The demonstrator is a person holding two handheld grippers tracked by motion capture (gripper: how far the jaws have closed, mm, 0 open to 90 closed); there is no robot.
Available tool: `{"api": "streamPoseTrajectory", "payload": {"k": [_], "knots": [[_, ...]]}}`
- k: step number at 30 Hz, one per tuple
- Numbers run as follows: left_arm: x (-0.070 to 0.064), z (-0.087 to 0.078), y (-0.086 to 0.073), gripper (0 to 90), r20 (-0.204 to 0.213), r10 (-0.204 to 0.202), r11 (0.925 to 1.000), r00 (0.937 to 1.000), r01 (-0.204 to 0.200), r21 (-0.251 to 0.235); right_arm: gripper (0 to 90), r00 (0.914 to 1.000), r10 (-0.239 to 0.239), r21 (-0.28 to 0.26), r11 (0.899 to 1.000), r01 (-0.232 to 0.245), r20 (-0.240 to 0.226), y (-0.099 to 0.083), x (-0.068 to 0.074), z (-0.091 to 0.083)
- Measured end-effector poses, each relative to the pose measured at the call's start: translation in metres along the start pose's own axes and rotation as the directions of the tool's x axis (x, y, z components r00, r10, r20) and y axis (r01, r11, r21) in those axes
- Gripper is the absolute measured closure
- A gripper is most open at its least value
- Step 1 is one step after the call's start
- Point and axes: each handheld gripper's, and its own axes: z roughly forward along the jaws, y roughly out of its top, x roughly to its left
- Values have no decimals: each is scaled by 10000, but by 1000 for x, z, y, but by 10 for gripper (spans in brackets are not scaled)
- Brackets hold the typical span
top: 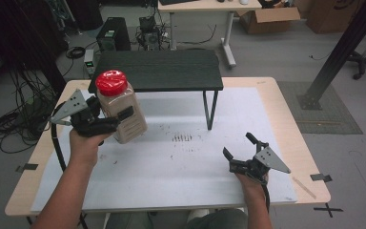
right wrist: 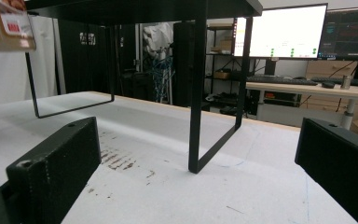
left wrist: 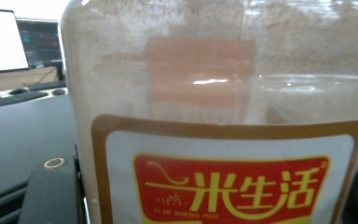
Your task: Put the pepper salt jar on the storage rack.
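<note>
A clear jar with a red lid, full of pale brown powder, hangs above the left part of the table, tilted slightly. My left gripper is shut on its body. In the left gripper view the jar looms close, with a red and yellow label facing the camera. My right gripper rests low over the table's front right, open, nothing between its jaws. In the right gripper view its two black fingers stand wide apart, and a corner of the jar shows at top left.
A black shelf on thin metal legs stands at the back middle of the white table mat. Dark smudges mark the mat near its centre. Desks, monitors and boxes lie beyond the table.
</note>
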Motion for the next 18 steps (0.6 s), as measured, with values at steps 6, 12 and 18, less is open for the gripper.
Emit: {"api": "streamPoseTrajectory", "payload": {"k": [6,12,18], "knots": [[8,-2,20,255,238,-98,9999,9997,100,-81,0,10000,-2,-3,10000,2,-1,0,0,0],[11,-3,34,255,395,-92,9998,9992,100,-191,0,10000,9,25,10000,-9,-6,0,0,0],[17,-3,49,254,531,-234,9991,9983,252,-353,0,10000,5,43,10000,-5,-5,0,0,1]]}}
